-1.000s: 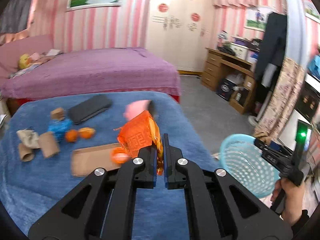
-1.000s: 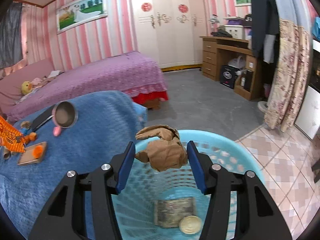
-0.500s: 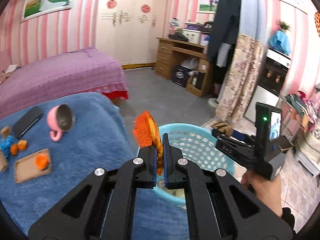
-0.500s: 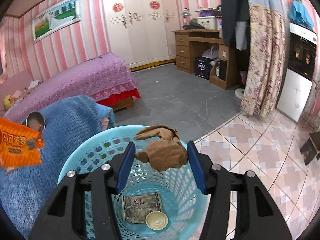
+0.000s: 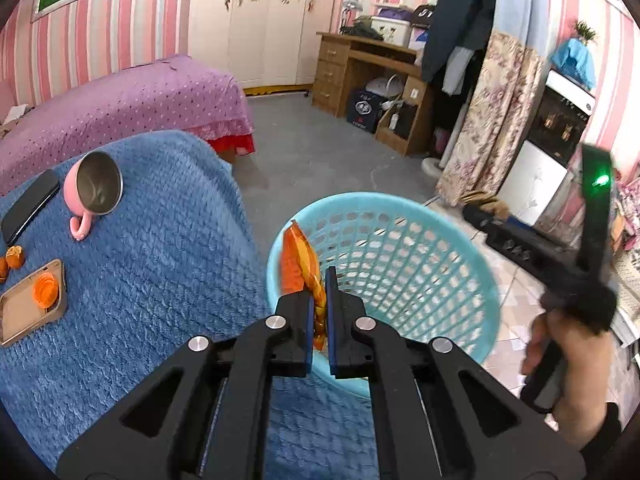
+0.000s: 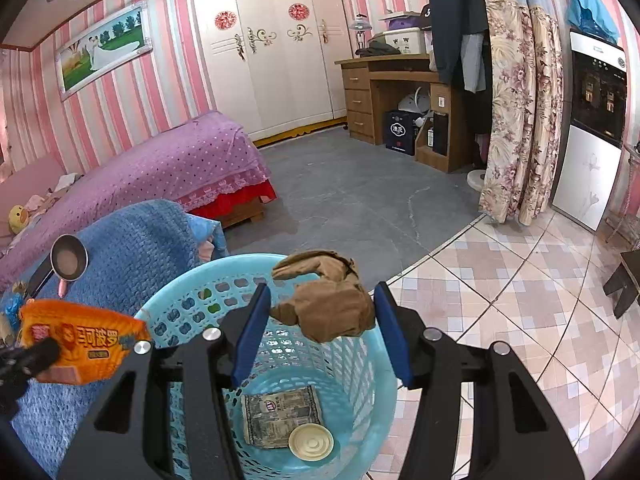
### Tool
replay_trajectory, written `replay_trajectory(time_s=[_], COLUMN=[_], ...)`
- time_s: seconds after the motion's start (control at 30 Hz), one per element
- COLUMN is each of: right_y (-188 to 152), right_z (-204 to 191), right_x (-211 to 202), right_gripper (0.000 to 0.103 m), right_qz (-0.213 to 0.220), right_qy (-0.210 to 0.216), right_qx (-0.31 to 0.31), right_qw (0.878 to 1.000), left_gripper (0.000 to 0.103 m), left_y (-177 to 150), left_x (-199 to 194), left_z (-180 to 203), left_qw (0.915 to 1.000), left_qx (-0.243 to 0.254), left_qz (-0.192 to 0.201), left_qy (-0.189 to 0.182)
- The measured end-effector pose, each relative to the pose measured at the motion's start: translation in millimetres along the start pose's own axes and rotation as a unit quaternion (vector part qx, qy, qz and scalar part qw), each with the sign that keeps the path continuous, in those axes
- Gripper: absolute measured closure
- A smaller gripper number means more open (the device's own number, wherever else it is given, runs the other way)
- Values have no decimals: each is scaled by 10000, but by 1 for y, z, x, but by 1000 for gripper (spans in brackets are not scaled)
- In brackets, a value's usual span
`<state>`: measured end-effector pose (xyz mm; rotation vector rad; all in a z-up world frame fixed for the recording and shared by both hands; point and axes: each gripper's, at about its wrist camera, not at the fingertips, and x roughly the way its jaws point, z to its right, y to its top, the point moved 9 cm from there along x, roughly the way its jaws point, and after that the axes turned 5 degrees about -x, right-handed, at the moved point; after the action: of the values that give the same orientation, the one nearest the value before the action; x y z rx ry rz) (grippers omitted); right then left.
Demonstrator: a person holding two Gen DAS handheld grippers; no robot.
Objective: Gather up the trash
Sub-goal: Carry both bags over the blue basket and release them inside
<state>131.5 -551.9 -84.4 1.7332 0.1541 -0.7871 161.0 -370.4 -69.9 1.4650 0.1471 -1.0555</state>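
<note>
Orange snack wrapper [image 5: 298, 268] hangs at the near rim of the light-blue basket [image 5: 440, 216], pinched tight in the left gripper [image 5: 319, 300], jaws nearly together on it. Over the basket mouth, the right gripper [image 6: 322, 312] holds crumpled brown paper [image 6: 328, 304] between half-spread jaws; the pads look to be touching its sides, though the right one is hard to confirm. Down inside lie a printed paper [image 6: 280, 416] and a round lid [image 6: 311, 442]. Beside the basket, the blue blanket [image 5: 160, 272] carries a pink cup [image 5: 94, 190], on its side.

Both wrist views close above shared blue basket [image 5: 400, 240], angled downward.
</note>
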Motion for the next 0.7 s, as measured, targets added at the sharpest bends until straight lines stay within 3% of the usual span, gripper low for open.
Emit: replay_trajectory(time_s=[0.03, 0.07, 0.1, 0.17, 0.23, 0.3, 0.47, 0.7], right_y=[0, -1, -1, -1, -1, -1, 0, 2], right_z=[-1, -1, 0, 0, 0, -1, -8, -26], right_x=[0, 0, 0, 1, 1, 0, 0, -1], right_gripper=[50, 50, 50, 50, 50, 50, 50, 50], right_qz=[-3, -7, -9, -11, -10, -10, 4, 40], right_qy=[2, 6, 8, 12, 12, 18, 17, 98], right_qx=[-9, -18, -21, -23, -24, -35, -146, -321], right_qw=[10000, 10000, 10000, 10000, 10000, 10000, 9999, 9994], left_gripper=[97, 88, 70, 48, 39, 24, 14, 11], left_y=[-1, -1, 0, 2, 5, 9, 19, 23], left_x=[2, 4, 5, 3, 1, -2, -14, -29], left_z=[-2, -4, -6, -14, -23, -34, -58, -87], left_qw=[10000, 10000, 9999, 9995, 9988, 9976, 9942, 9886], left_qx=[14, 25, 18, -51, -87, -166, -430, -586], left_qz=[1, 0, 12, 134, 224, 285, 480, 707], left_qy=[31, 66, 110, 295, 437, 616, 862, 1192])
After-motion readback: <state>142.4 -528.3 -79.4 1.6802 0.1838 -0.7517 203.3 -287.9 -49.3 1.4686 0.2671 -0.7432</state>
